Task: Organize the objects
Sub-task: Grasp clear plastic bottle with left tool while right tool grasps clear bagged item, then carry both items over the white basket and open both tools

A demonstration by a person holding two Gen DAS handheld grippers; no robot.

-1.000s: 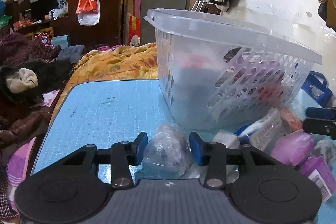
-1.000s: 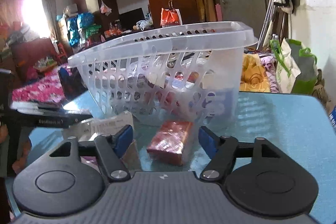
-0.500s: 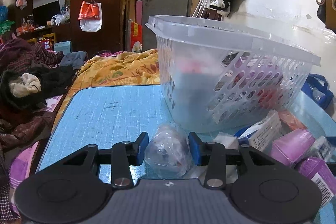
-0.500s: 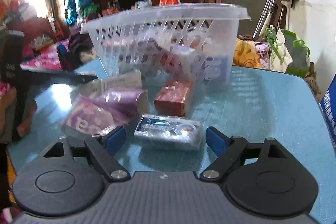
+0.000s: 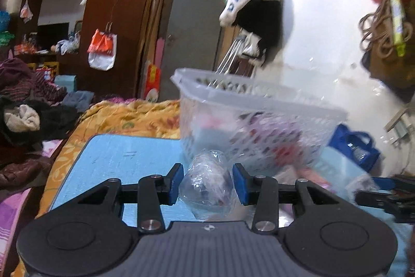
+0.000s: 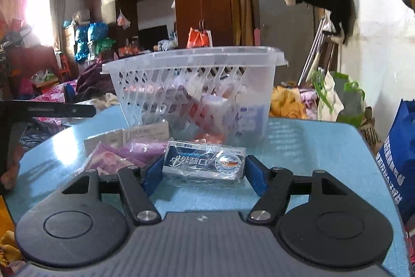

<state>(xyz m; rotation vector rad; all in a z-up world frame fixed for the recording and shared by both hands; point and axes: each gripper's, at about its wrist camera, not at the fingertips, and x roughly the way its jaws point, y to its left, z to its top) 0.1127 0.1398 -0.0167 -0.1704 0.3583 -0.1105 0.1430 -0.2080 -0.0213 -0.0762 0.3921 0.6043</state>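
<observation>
My left gripper (image 5: 207,183) is shut on a clear plastic bag (image 5: 207,186) with a small dark and pink thing inside, held above the blue table (image 5: 116,155) in front of the clear basket (image 5: 249,121). My right gripper (image 6: 203,168) is shut on a silver-blue wrapped box (image 6: 205,162), just off the table (image 6: 311,147) in front of the same basket (image 6: 197,92). The basket holds several packets. The right gripper shows at the right edge of the left wrist view (image 5: 384,194).
Purple packets (image 6: 122,155) and a white paper packet (image 6: 140,133) lie left of the box. The left gripper's arm (image 6: 46,110) shows at the left. A blue bag (image 6: 399,160) stands off the table's right edge. Bedding and clothes (image 5: 124,118) lie beyond the table.
My right gripper has closed on the silver-blue box and lifted it slightly. My left gripper has risen with the plastic bag, so the basket sits lower in its view.
</observation>
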